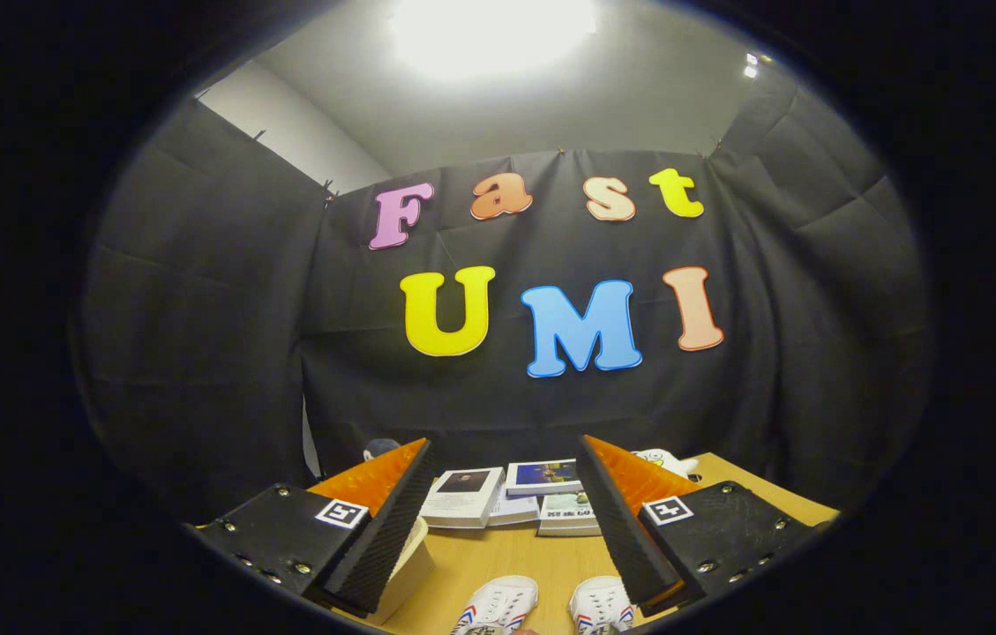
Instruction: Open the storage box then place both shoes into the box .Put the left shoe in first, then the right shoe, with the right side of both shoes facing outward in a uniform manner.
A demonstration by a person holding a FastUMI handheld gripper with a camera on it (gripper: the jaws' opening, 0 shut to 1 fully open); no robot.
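1. We see two white shoes with red and blue stripes side by side on the wooden counter, low between the fingers of our gripper.
2. Its fingers stand wide apart, holding nothing.
3. Beyond them lie several books; a pale box sits beside the left finger.
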